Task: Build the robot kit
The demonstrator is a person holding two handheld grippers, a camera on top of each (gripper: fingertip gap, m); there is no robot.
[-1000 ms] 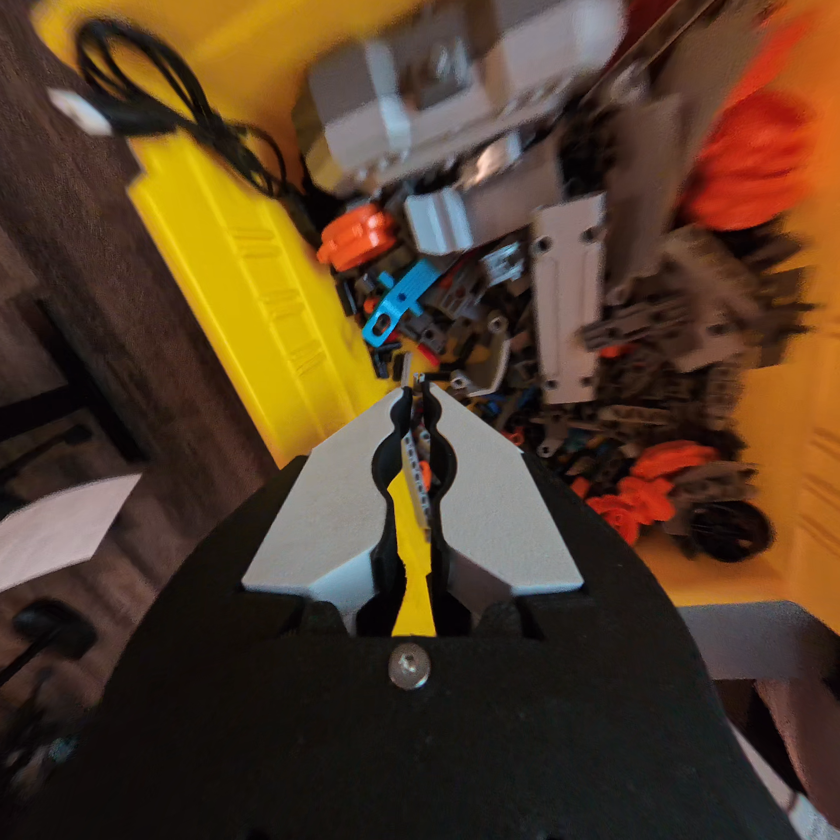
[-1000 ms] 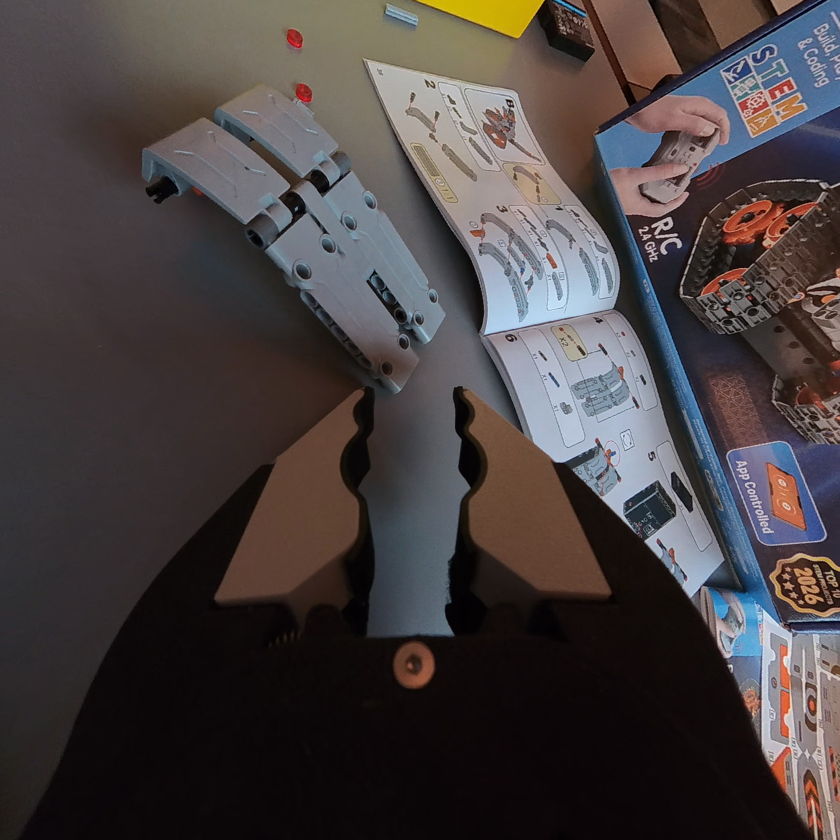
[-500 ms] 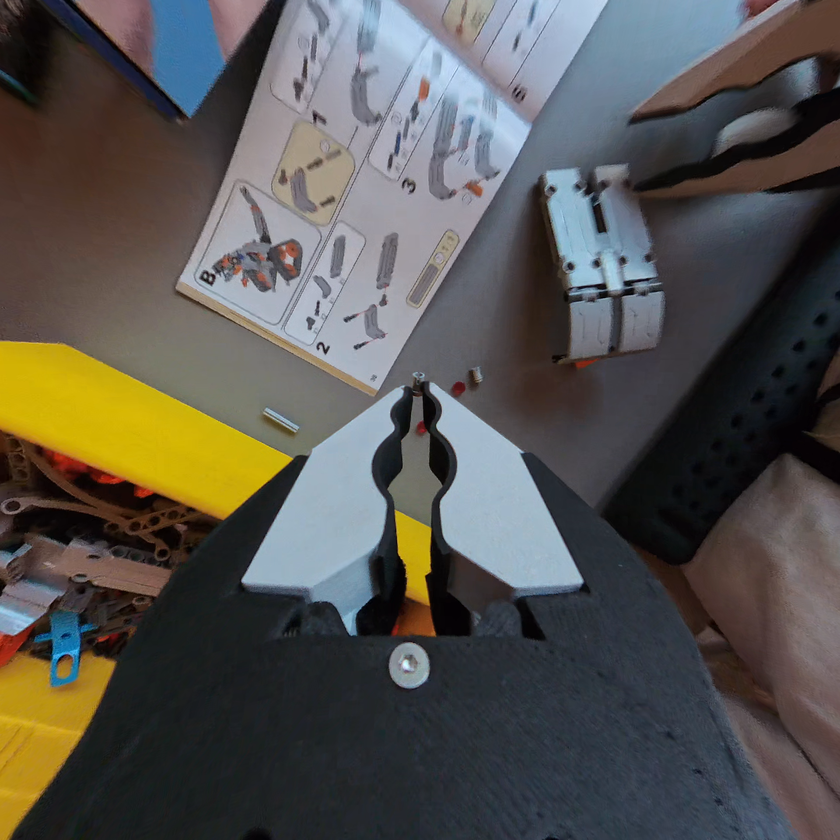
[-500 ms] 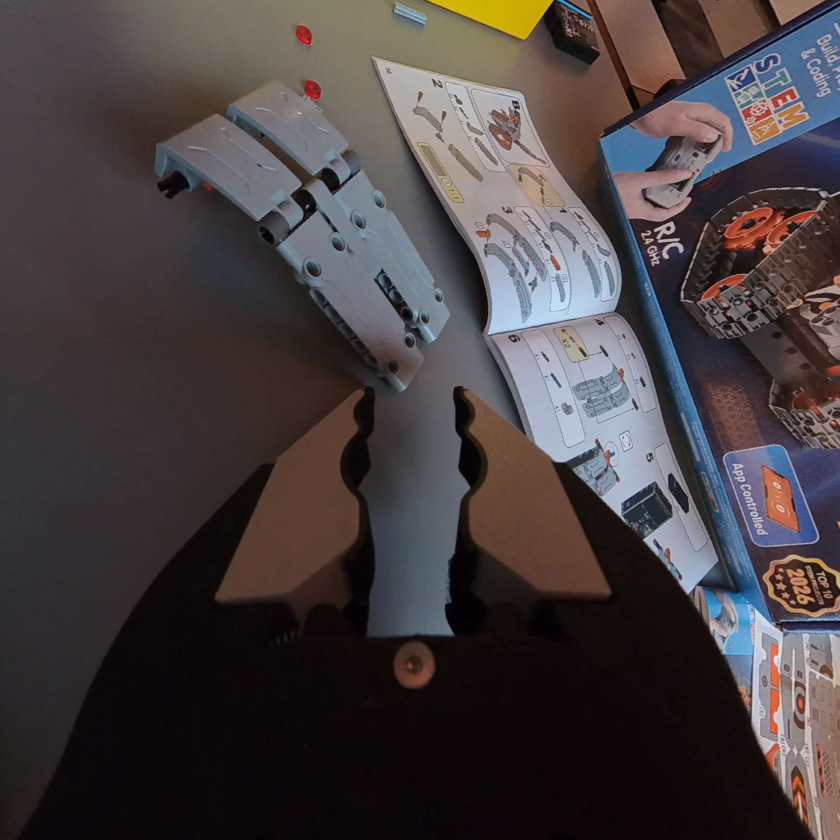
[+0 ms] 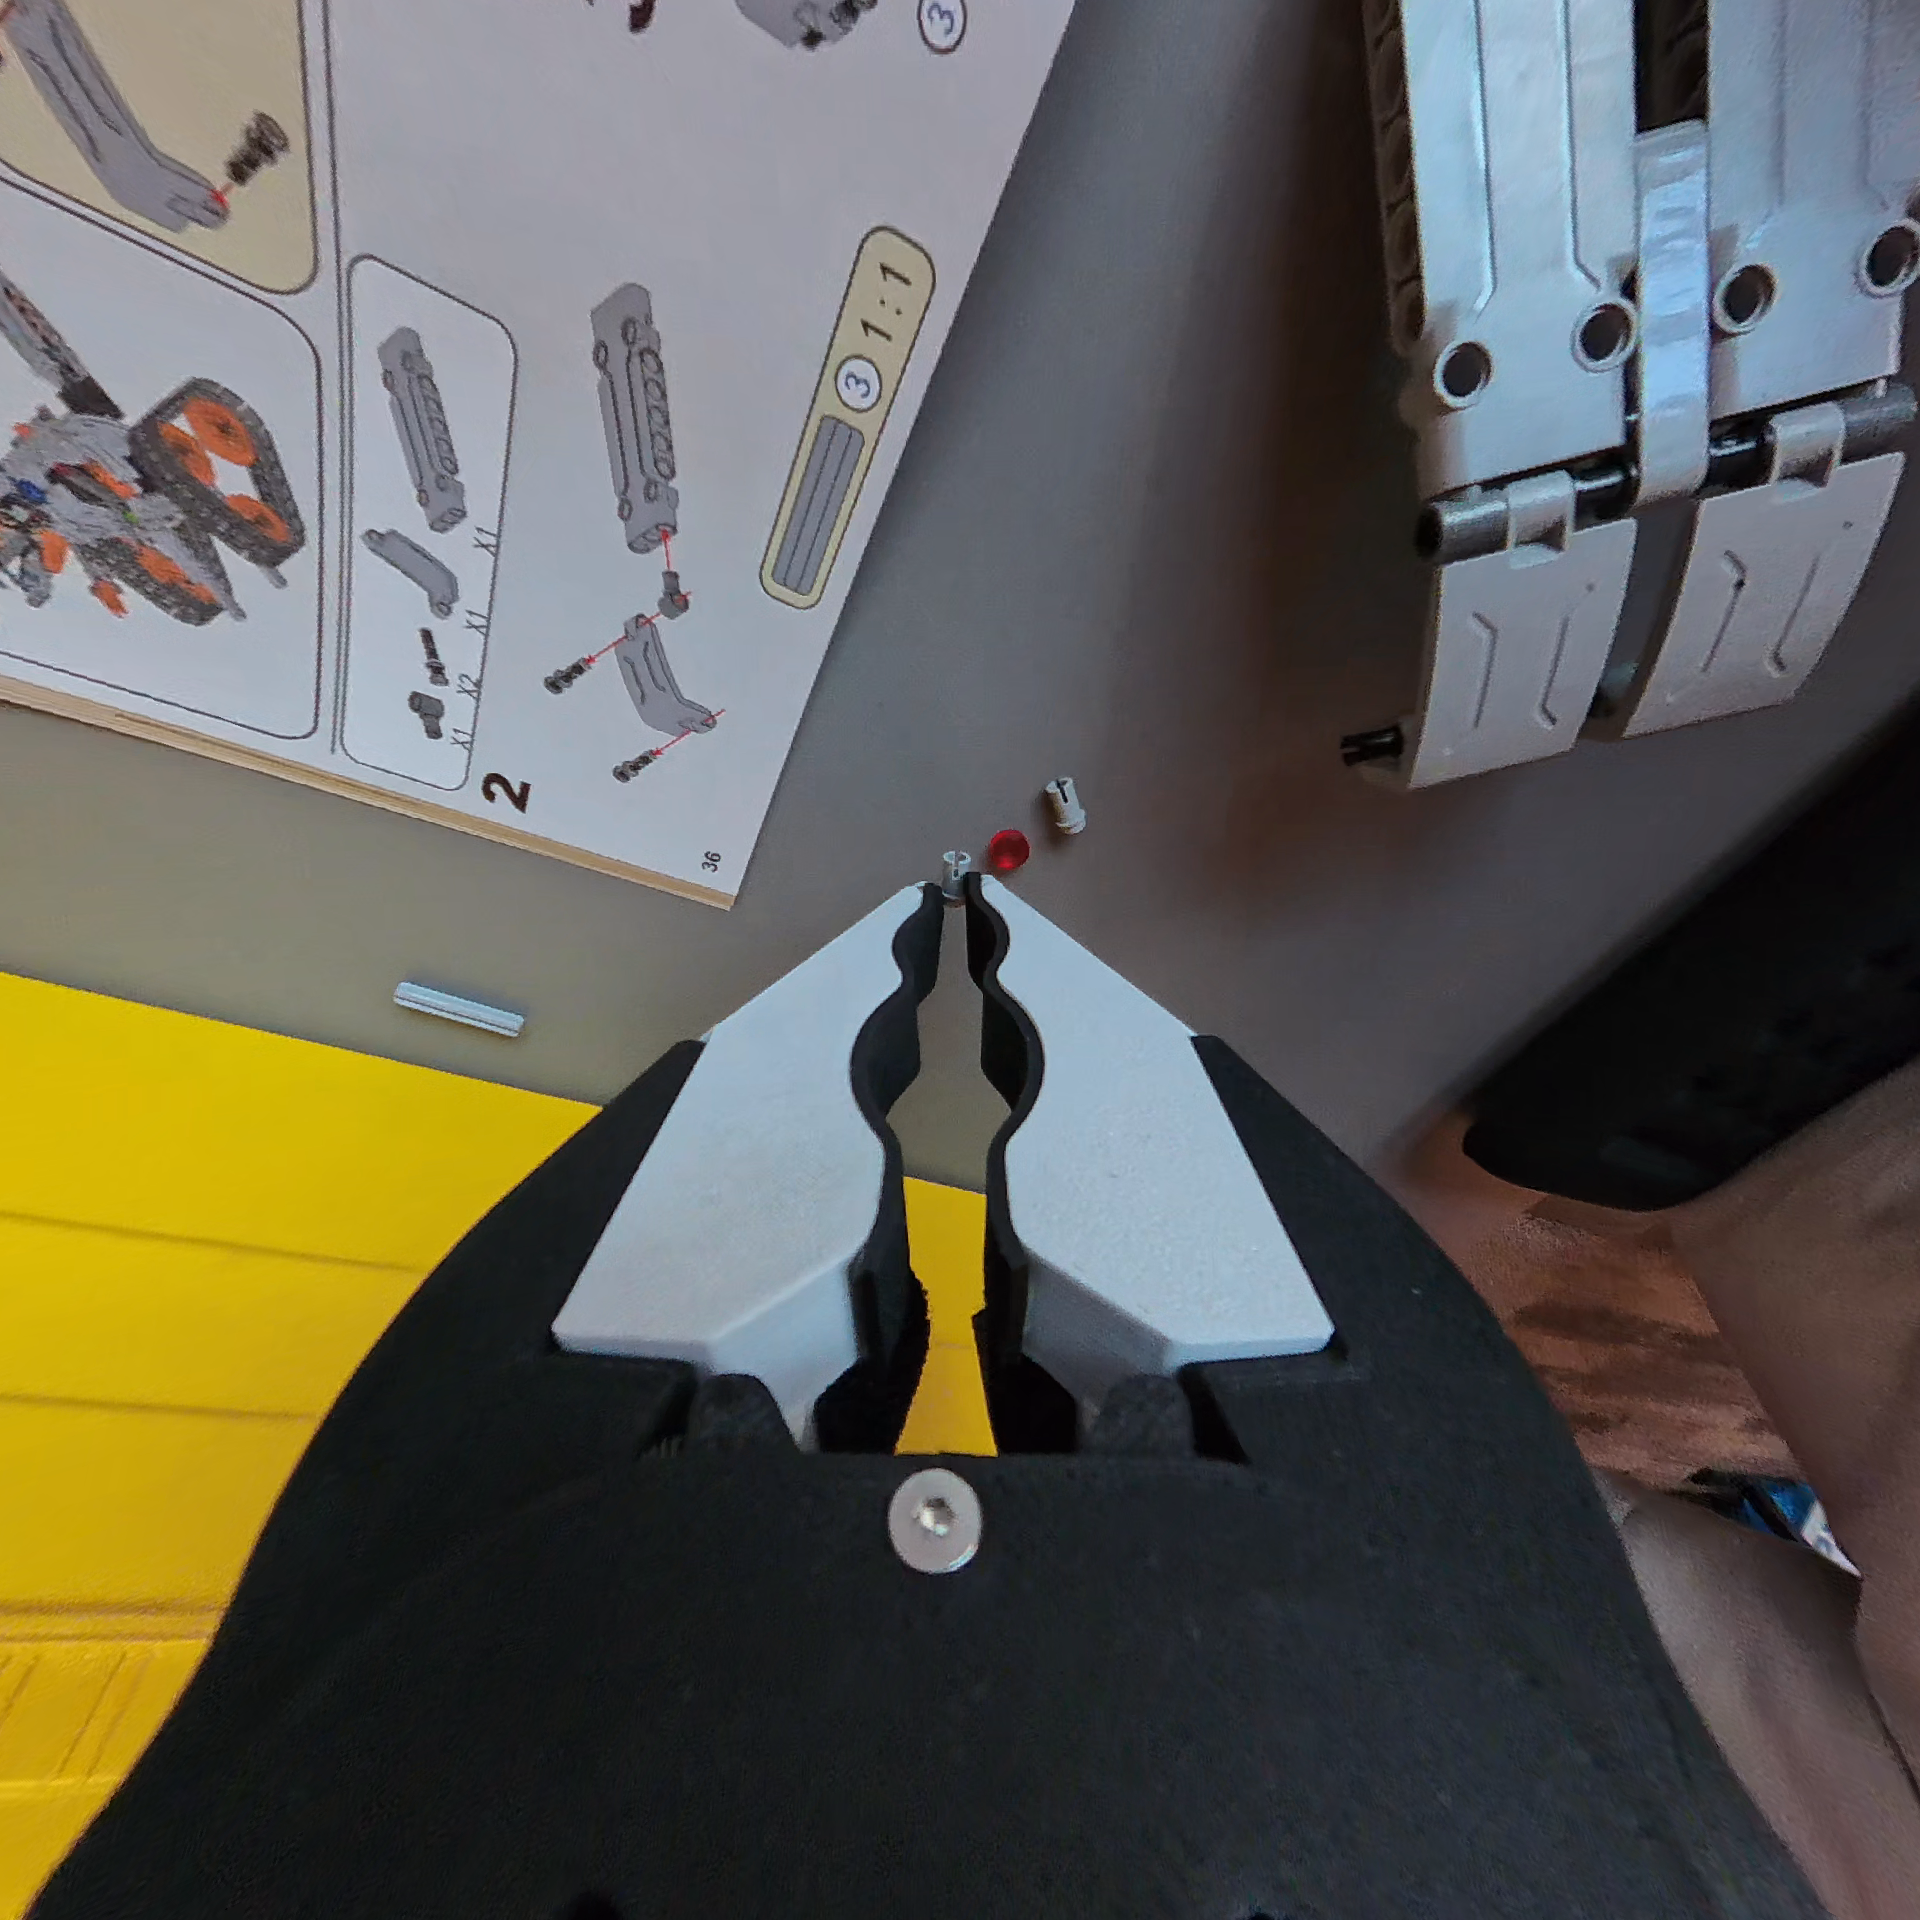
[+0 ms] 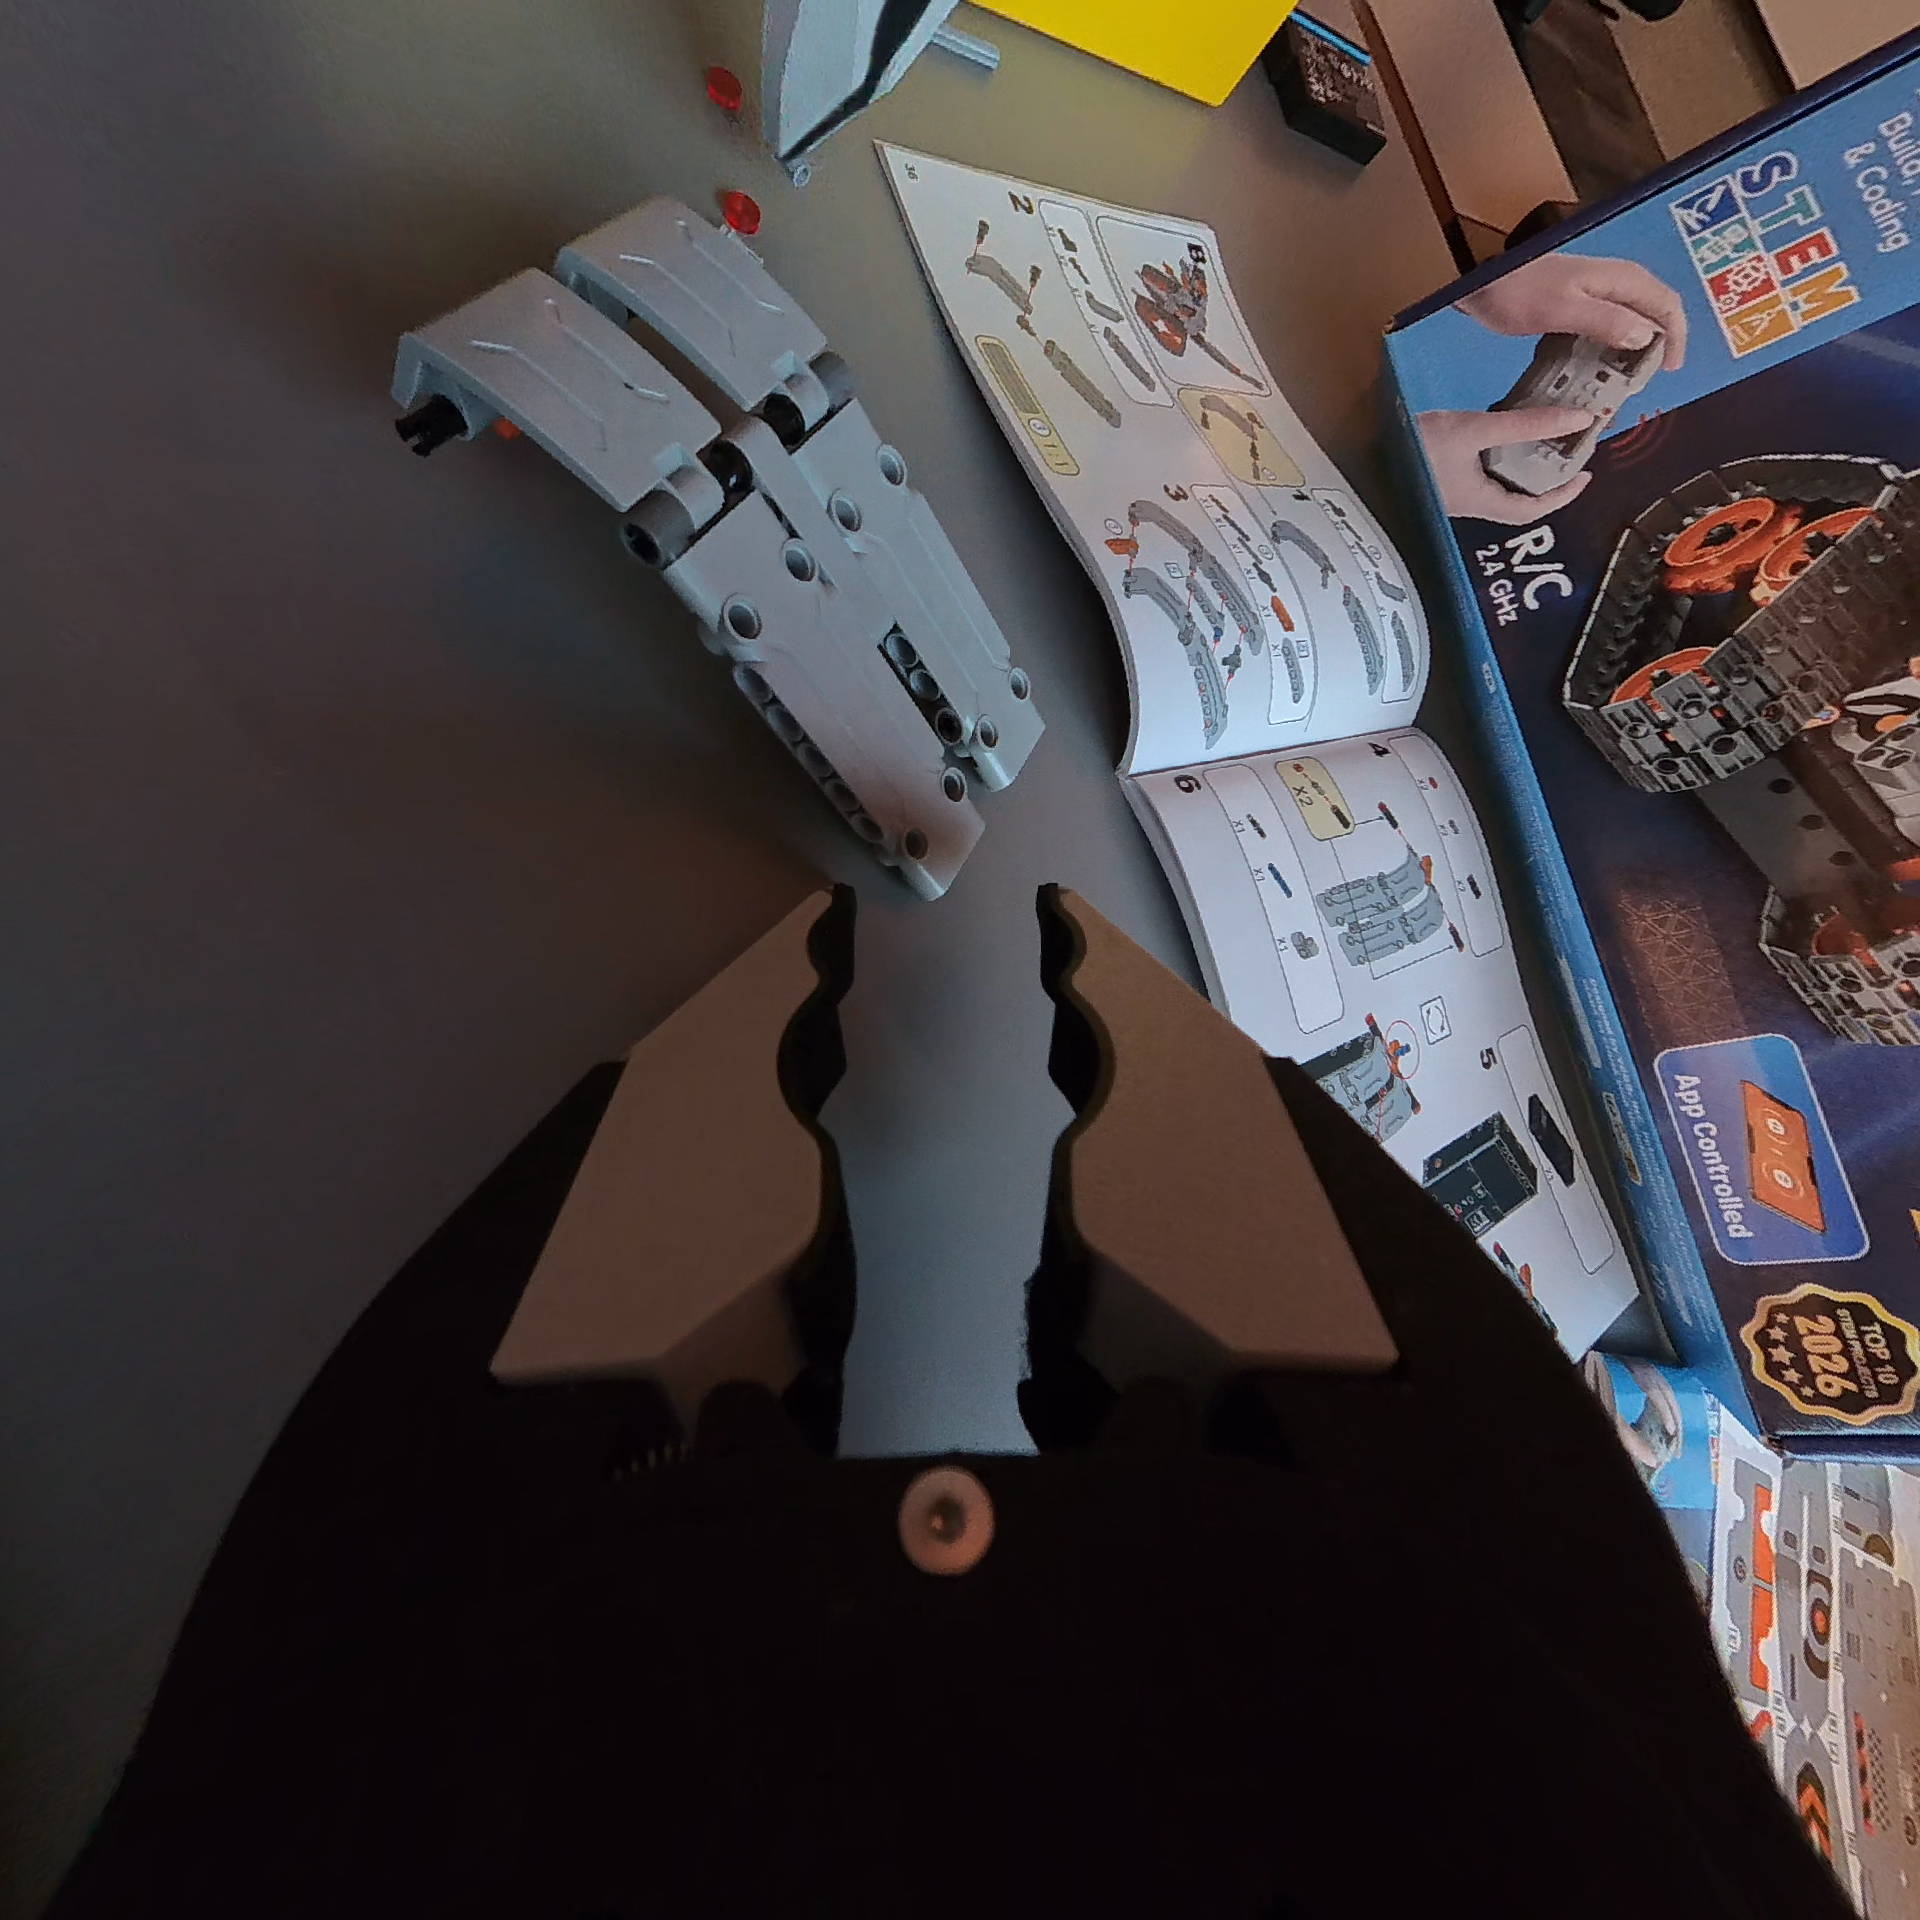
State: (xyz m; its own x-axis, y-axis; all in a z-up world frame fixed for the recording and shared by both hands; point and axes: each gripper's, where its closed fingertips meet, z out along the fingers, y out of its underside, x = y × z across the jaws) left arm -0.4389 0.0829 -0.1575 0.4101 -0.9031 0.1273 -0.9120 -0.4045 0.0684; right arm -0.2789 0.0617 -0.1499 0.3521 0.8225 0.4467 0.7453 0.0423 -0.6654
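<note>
My left gripper [image 5: 954, 888] is shut on a small grey pin [image 5: 953, 864] held at its fingertips, low over the grey table. Just beyond it lie a red round stud [image 5: 1007, 849] and a second small grey pin [image 5: 1065, 806]. A grey brick assembly [image 5: 1642, 395] of hinged panels lies at the upper right. My right gripper [image 6: 943, 899] is open and empty, its tips just short of the near end of the same assembly [image 6: 748, 561]. The left gripper's tip [image 6: 831, 83] shows at the top of the right wrist view, next to two red studs [image 6: 740, 212].
An open instruction booklet [image 5: 436, 395] [image 6: 1226, 582] lies beside the assembly. A yellow parts bin [image 5: 208, 1299] is at the left below my left gripper, with a small grey axle [image 5: 460, 1009] beside it. A blue product box [image 6: 1714, 727] lies at the right. One gripper's finger ends stand about 15 cm off the other's.
My left gripper has swung out of the yellow bin with the pin and come down over the table near the red stud. The right gripper has barely moved.
</note>
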